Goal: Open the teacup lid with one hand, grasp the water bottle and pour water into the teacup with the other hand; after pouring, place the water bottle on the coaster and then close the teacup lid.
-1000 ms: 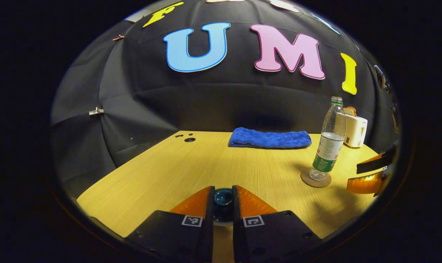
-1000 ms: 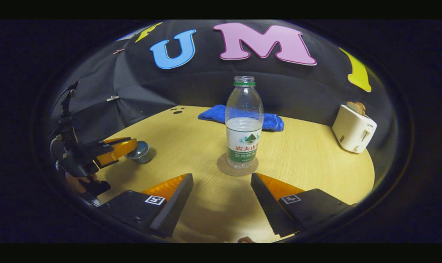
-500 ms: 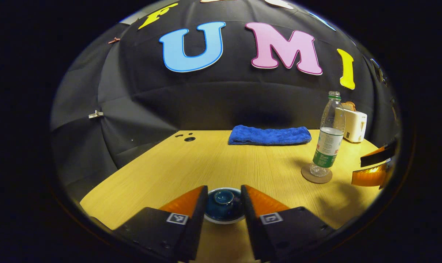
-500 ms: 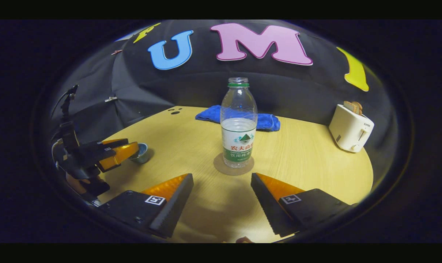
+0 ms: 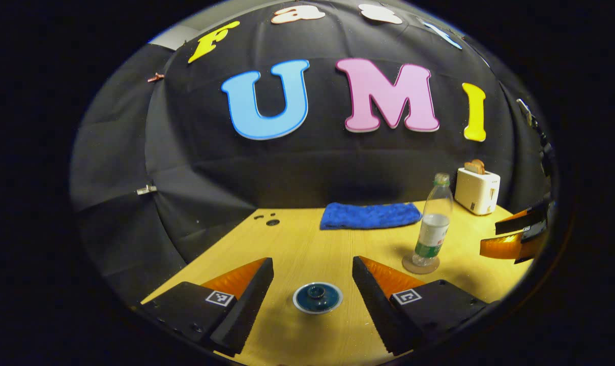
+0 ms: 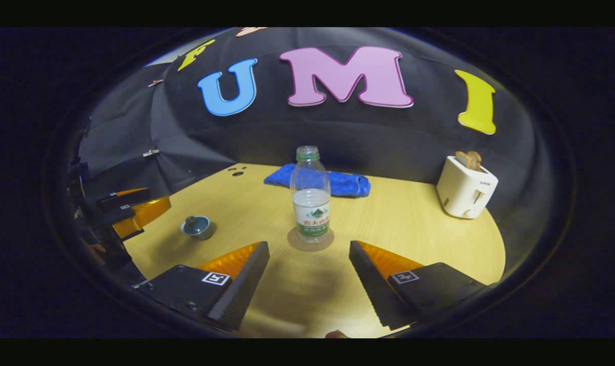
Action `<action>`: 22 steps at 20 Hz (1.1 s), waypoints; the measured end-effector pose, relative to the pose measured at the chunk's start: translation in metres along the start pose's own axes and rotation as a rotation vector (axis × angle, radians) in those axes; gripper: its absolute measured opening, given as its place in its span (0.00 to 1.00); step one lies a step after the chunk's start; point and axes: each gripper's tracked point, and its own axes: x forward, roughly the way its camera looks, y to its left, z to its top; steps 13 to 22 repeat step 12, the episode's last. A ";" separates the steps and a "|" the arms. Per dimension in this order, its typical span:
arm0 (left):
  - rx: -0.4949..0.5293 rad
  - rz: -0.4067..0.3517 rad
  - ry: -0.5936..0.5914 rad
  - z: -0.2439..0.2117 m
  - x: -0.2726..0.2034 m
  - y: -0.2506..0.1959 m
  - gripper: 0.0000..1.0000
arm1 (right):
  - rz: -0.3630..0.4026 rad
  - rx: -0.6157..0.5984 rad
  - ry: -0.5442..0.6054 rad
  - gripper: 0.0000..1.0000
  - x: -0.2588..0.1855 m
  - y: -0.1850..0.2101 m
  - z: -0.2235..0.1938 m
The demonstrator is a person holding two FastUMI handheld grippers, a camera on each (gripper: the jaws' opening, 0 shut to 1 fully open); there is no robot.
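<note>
Left gripper view shows the left gripper (image 5: 312, 279) spread wide and drawn back from the small dark-blue glazed teacup (image 5: 317, 298), whose round knobbed lid (image 5: 317, 292) sits closed on top. A second ago those fingers were pinched on the lid's knob; half a second ago they had parted around the cup; now they stand apart from it on either side, touching nothing. That suggests the lid has been set back and let go, which is the task's last step.

In the right gripper view the right gripper (image 6: 309, 264) is also wide and empty, and it has pulled away from the clear plastic water bottle (image 6: 311, 201), which looks smaller than before. The bottle stands upright, partly filled and with no cap on its neck, on the round brown coaster (image 6: 310, 240) near the middle of the pale wooden table (image 6: 429, 244). The cup (image 6: 197, 226) stands well to its left. By my judgement the task is all but finished, with only the retreat remaining.
</note>
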 end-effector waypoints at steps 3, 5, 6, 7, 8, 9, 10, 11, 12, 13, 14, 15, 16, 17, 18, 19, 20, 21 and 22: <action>-0.039 -0.029 -0.049 0.049 -0.024 -0.018 0.97 | -0.038 0.010 -0.081 0.98 -0.029 -0.011 0.033; -0.062 -0.039 -0.087 0.081 -0.039 -0.027 0.97 | -0.060 0.020 -0.129 0.98 -0.050 -0.016 0.051; -0.068 -0.051 -0.109 0.095 -0.046 -0.033 0.97 | -0.068 0.024 -0.153 0.98 -0.061 -0.017 0.060; -0.071 -0.064 -0.130 0.109 -0.052 -0.038 0.97 | -0.079 0.022 -0.179 0.98 -0.071 -0.019 0.070; -0.077 -0.080 -0.149 0.121 -0.058 -0.043 0.97 | -0.095 0.016 -0.206 0.98 -0.081 -0.022 0.077; -0.088 -0.099 -0.163 0.131 -0.064 -0.049 0.97 | -0.117 0.010 -0.227 0.98 -0.092 -0.025 0.085; -0.103 -0.118 -0.177 0.139 -0.071 -0.053 0.96 | -0.134 0.011 -0.250 0.93 -0.104 -0.026 0.092; -0.114 -0.136 -0.185 0.146 -0.078 -0.056 0.97 | -0.151 0.018 -0.271 0.98 -0.116 -0.026 0.098; -0.120 -0.145 -0.196 0.151 -0.085 -0.055 0.97 | -0.163 0.031 -0.290 0.98 -0.127 -0.023 0.103; -0.120 -0.145 -0.196 0.151 -0.085 -0.055 0.97 | -0.163 0.031 -0.290 0.98 -0.127 -0.023 0.103; -0.120 -0.145 -0.196 0.151 -0.085 -0.055 0.97 | -0.163 0.031 -0.290 0.98 -0.127 -0.023 0.103; -0.120 -0.145 -0.196 0.151 -0.085 -0.055 0.97 | -0.163 0.031 -0.290 0.98 -0.127 -0.023 0.103; -0.120 -0.145 -0.196 0.151 -0.085 -0.055 0.97 | -0.163 0.031 -0.290 0.98 -0.127 -0.023 0.103; -0.120 -0.145 -0.196 0.151 -0.085 -0.055 0.97 | -0.163 0.031 -0.290 0.98 -0.127 -0.023 0.103; -0.120 -0.145 -0.196 0.151 -0.085 -0.055 0.97 | -0.163 0.031 -0.290 0.98 -0.127 -0.023 0.103; -0.120 -0.145 -0.196 0.151 -0.085 -0.055 0.97 | -0.163 0.031 -0.290 0.98 -0.127 -0.023 0.103; -0.120 -0.145 -0.196 0.151 -0.085 -0.055 0.97 | -0.163 0.031 -0.290 0.98 -0.127 -0.023 0.103; -0.120 -0.145 -0.196 0.151 -0.085 -0.055 0.97 | -0.163 0.031 -0.290 0.98 -0.127 -0.023 0.103; -0.120 -0.145 -0.196 0.151 -0.085 -0.055 0.97 | -0.163 0.031 -0.290 0.98 -0.127 -0.023 0.103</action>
